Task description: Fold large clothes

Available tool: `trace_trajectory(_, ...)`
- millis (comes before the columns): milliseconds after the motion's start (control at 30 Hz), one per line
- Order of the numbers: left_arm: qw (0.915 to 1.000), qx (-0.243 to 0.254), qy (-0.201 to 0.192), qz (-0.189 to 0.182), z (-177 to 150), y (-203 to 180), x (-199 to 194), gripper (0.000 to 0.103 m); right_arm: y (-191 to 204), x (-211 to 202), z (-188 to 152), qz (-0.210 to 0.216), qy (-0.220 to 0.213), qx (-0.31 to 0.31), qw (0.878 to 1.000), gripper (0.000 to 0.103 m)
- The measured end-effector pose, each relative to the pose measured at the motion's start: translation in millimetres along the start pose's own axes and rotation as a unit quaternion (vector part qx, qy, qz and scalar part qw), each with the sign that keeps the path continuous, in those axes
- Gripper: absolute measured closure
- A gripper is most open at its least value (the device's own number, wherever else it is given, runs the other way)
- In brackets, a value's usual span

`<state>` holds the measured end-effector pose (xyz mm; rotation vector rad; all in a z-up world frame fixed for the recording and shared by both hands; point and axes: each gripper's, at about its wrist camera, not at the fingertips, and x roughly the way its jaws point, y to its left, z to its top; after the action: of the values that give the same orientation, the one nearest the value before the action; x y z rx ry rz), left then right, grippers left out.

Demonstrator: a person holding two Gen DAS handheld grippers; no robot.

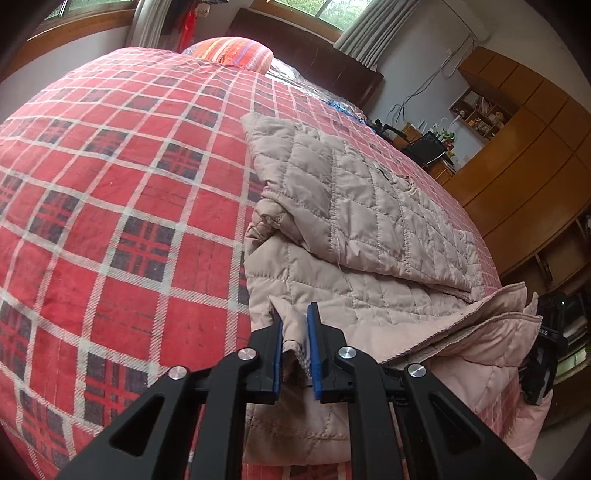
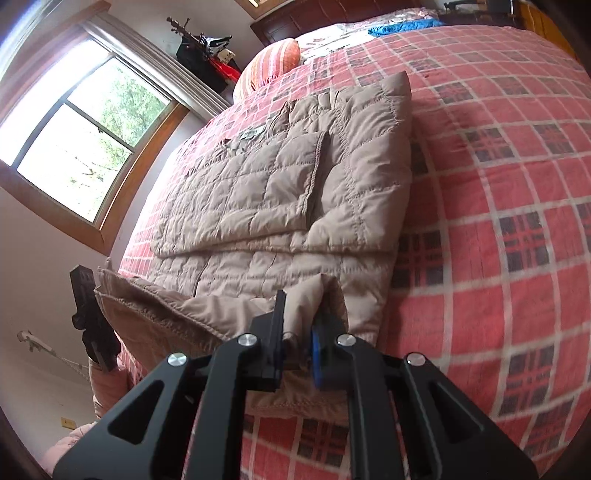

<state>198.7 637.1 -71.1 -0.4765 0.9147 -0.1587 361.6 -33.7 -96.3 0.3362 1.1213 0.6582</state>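
Observation:
A beige quilted jacket [image 1: 369, 206] lies on a red plaid bed, its sleeves folded in over the body. My left gripper [image 1: 297, 325] is shut on the jacket's near hem corner, cloth pinched between the blue pads. In the right wrist view the same jacket [image 2: 280, 184] spreads ahead, and my right gripper [image 2: 301, 314] is shut on the other near hem corner, which is bunched up between its fingers. The hem edge [image 2: 155, 306] is lifted and curls between the two grippers. The other gripper [image 1: 546, 354] shows at the right edge of the left wrist view, and at the left [image 2: 90, 314] of the right wrist view.
The red plaid bedspread [image 1: 122, 229] covers the bed around the jacket. A striped orange pillow [image 1: 236, 51] and a dark headboard sit at the far end. Wooden cabinets [image 1: 524, 155] stand to one side, a window [image 2: 81, 136] to the other. Blue cloth [image 2: 402, 26] lies near the headboard.

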Motion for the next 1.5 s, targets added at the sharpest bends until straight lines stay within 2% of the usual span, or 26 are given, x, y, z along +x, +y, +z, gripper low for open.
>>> trace_trajectory(167,1.0000,-0.005,0.003,-0.007,2.3,5.0,10.1,0.088,-20.8,29.7,1.7,0.003,0.025,0.032,0.999,0.090)
trace_trajectory(267,0.9997,-0.011,-0.004,-0.020,1.6,7.5,10.0,0.087,-26.7,32.0,0.4,0.015,0.022,0.036,0.999,0.089)
trace_trajectory(333,0.9990,-0.018,-0.011,-0.040,0.3,11.0,4.7,0.082,-25.6,25.7,-0.6,0.020,0.013,0.031,0.999,0.087)
trace_trajectory(367,0.9985,-0.022,-0.015,-0.048,0.2,12.8,1.5,0.080,-24.7,22.0,-0.4,0.021,0.008,0.028,0.999,0.082)
trace_trajectory(433,0.9970,-0.029,-0.027,-0.066,-0.4,16.2,-8.2,0.070,-22.1,11.9,-0.9,0.022,-0.004,0.022,1.000,0.074)
trace_trajectory(500,0.9956,-0.032,-0.047,-0.074,-1.1,17.5,-18.5,0.061,-19.1,1.7,-2.5,0.027,-0.016,0.016,0.999,0.058)
trace_trajectory(533,0.9953,-0.031,-0.060,-0.069,-1.6,17.3,-24.4,0.056,-17.3,-3.3,-3.3,0.027,-0.023,0.012,0.999,0.055)
trace_trajectory(633,0.9943,-0.024,-0.095,-0.042,-1.3,16.6,-37.2,0.048,-12.6,-14.0,-5.4,0.014,-0.040,0.002,0.999,0.042)
trace_trajectory(733,0.9939,-0.016,-0.109,-0.009,-2.4,15.5,-37.8,0.042,-12.4,-15.2,-6.9,0.001,-0.043,0.000,0.999,0.040)
trace_trajectory(800,0.9941,0.002,-0.107,0.018,-3.0,11.5,-33.5,0.040,-13.4,-12.8,-8.9,-0.004,-0.040,-0.002,0.999,0.039)
trace_trajectory(967,0.9942,0.049,-0.090,0.031,-9.9,-4.5,-24.0,0.036,-12.1,0.4,-14.4,-0.019,-0.020,-0.005,1.000,0.038)
trace_trajectory(1067,0.9929,0.066,-0.084,0.053,-12.5,-10.3,-17.4,0.033,-12.7,-1.2,-15.9,-0.041,-0.026,-0.004,0.999,0.039)
trace_trajectory(1167,0.9927,0.066,-0.076,0.066,-13.5,-9.9,-12.8,0.031,-16.5,-2.5,-16.4,-0.048,-0.029,-0.002,0.998,0.029)
trace_trajectory(1267,0.9924,0.072,-0.071,0.070,-15.3,-11.7,-9.3,0.029,-18.3,9.2,-17.2,-0.055,-0.012,-0.003,0.998,0.029)
trace_trajectory(1333,0.9934,0.075,-0.063,0.060,-16.7,-15.1,-5.7,0.030,-14.8,18.2,-17.9,-0.057,0.000,-0.010,0.998,0.039)
trace_trajectory(1367,0.9932,0.079,-0.061,0.060,-17.8,-17.5,-4.1,0.031,-12.0,21.2,-18.7,-0.055,0.005,-0.014,0.998,0.047)
trace_trajectory(1400,0.9927,0.084,-0.060,0.062,-18.9,-20.1,-2.7,0.036,-8.2,21.4,-18.3,-0.066,0.003,-0.020,0.998,0.051)
trace_trajectory(1433,0.9922,0.090,-0.059,0.062,-20.2,-22.4,-2.0,0.048,-5.2,20.9,-19.0,-0.075,-0.001,-0.028,0.997,0.056)
trace_trajectory(1467,0.9920,0.092,-0.059,0.064,-20.9,-23.8,-1.6,0.055,-1.7,18.8,-19.7,-0.089,-0.007,-0.037,0.995,0.065)
trace_trajectory(1500,0.9917,0.092,-0.062,0.065,-21.7,-24.4,-2.5,0.067,0.3,16.9,-20.3,-0.094,-0.011,-0.040,0.995,0.072)
